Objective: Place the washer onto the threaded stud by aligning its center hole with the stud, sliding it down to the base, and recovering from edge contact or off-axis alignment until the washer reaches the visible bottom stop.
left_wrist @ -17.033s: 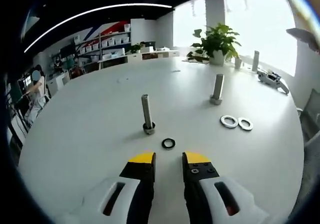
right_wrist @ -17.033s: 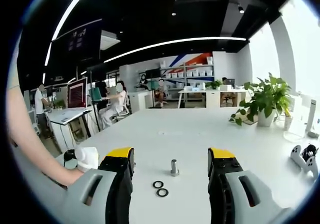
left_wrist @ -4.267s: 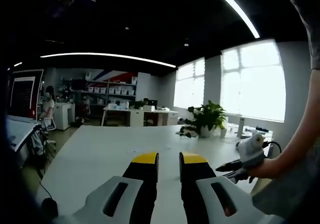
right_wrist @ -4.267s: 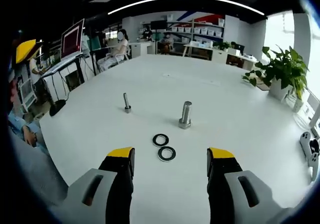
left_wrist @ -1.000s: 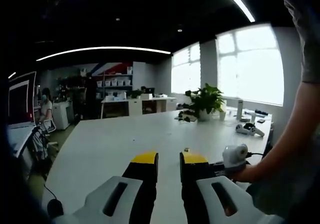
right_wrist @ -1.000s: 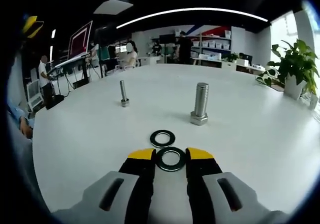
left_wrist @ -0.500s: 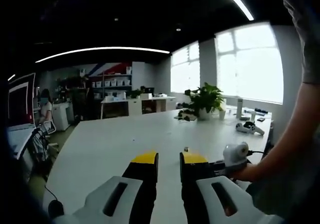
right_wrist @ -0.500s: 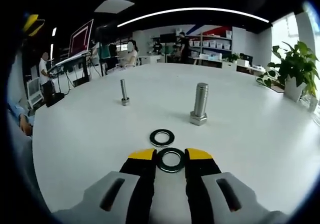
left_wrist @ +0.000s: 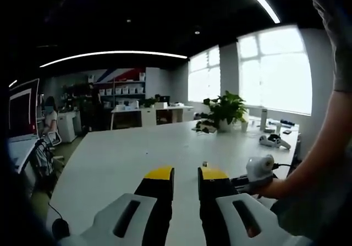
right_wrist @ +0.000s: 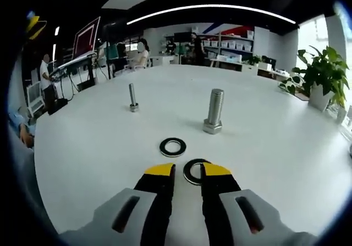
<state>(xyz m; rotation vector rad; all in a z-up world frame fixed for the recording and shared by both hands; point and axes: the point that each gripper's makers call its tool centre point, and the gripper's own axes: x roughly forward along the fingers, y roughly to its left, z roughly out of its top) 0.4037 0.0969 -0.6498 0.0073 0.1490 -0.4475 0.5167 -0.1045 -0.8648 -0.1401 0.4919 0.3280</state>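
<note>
In the right gripper view the right gripper (right_wrist: 187, 170) sits low at the bottom centre, its yellow-tipped jaws drawn close together with only a narrow gap, and a dark washer (right_wrist: 194, 170) shows at the tip of the jaw on the right side of the frame, partly hidden behind it; whether the jaws actually pinch its rim I cannot tell. A second washer (right_wrist: 172, 146) lies flat on the white table (right_wrist: 275, 147) just above and to the left, apart from the first. Beyond it, right of centre, the thick threaded stud (right_wrist: 213, 111) stands upright on its hex base with nothing on its shaft, and a thinner stud (right_wrist: 132, 98) stands further off toward the upper left. A potted plant (right_wrist: 322, 81) is at the right edge. In the left gripper view the left gripper (left_wrist: 186, 173) is held above the table edge, jaws nearly together and gripping nothing, while a hand (left_wrist: 275, 186) at the lower right holds the other tool; a plant in its pot (left_wrist: 224, 113) stands on the table's far side
</note>
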